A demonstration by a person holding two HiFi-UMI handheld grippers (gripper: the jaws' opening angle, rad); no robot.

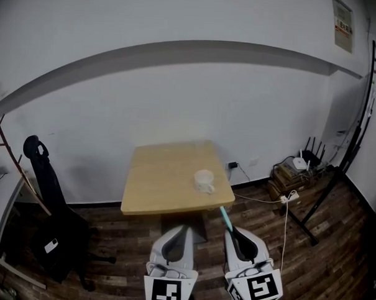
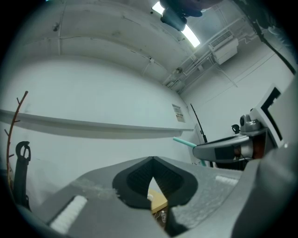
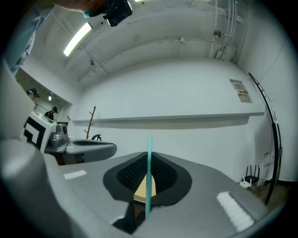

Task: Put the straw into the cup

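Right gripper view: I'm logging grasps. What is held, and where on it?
The right gripper holds the teal straw by its lower part; its top sticks out past the fingers.

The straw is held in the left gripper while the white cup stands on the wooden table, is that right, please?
Not quite: the right gripper holds the straw, as the right gripper view shows. The white cup does stand on the wooden table.
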